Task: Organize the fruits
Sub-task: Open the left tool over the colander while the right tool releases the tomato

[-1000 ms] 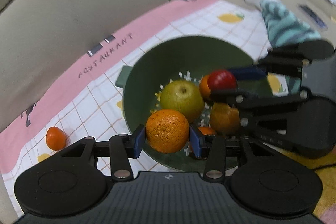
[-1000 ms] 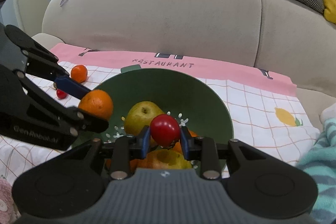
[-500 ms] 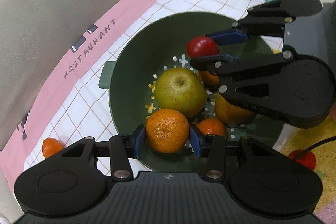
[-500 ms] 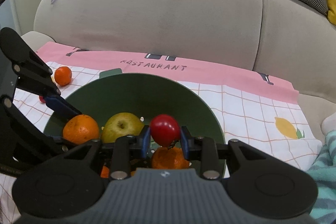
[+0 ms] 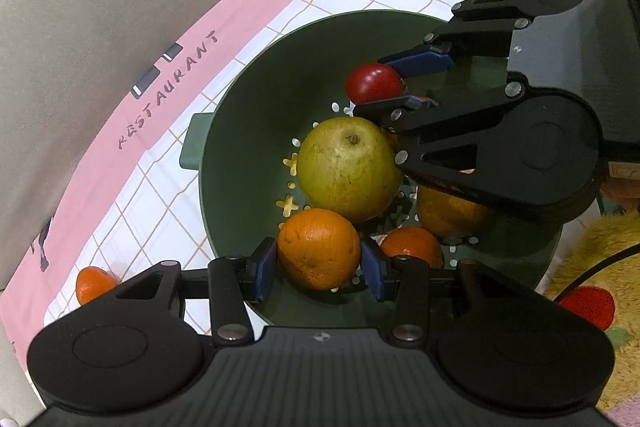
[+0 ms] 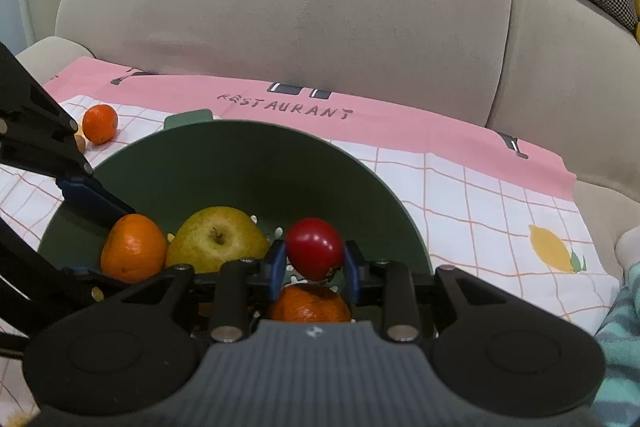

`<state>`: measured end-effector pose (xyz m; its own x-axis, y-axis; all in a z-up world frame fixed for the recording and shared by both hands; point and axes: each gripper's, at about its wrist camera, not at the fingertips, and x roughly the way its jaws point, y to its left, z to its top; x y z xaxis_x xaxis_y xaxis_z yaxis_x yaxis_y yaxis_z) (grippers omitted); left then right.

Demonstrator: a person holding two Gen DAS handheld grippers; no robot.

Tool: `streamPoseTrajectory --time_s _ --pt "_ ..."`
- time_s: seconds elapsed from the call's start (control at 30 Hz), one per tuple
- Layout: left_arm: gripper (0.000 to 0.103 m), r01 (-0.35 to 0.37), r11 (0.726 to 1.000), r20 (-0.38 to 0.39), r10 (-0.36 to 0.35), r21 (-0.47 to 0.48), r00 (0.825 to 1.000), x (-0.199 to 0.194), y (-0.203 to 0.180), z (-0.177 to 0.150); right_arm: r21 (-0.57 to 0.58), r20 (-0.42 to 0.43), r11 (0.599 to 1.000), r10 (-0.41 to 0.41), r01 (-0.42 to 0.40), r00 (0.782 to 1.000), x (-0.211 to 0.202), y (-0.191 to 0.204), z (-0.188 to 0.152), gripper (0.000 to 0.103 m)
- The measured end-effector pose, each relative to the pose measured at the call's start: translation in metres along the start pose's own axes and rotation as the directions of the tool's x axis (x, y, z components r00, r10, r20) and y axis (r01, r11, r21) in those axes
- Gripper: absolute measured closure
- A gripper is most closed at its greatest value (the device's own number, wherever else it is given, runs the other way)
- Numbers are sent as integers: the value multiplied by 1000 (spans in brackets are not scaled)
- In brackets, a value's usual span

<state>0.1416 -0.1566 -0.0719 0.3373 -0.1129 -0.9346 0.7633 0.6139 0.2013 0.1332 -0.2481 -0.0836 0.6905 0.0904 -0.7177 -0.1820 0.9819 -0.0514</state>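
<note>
Lowering both fruits into the green colander is the step we judge to be in hand. Our left claw pinches an orange between its blue pads, just inside the near rim, with a green pear right ahead of it and a smaller orange just to its right. Our right claw pinches a red tomato above another orange, the pear just to its left. To do this well, we should ease each fruit down until it rests on the pile or the colander floor before spreading the pads, and release one claw at a time so they do not knock together. A loose mandarin lies on the checked cloth, well ahead and left of the right claw.
</note>
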Motion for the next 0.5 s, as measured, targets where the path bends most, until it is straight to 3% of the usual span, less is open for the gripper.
streamPoseTrajectory --time_s 0.17,0.5 --pt "47 -9 1000 1 9 -3 1000 -2 -1 -1 -23 7 1000 -10 11 1000 1 3 -2 74" --pt "46 11 999 28 -10 -31 1000 -11 2 -6 1 15 1000 -8 8 1000 0 -1 -4 74"
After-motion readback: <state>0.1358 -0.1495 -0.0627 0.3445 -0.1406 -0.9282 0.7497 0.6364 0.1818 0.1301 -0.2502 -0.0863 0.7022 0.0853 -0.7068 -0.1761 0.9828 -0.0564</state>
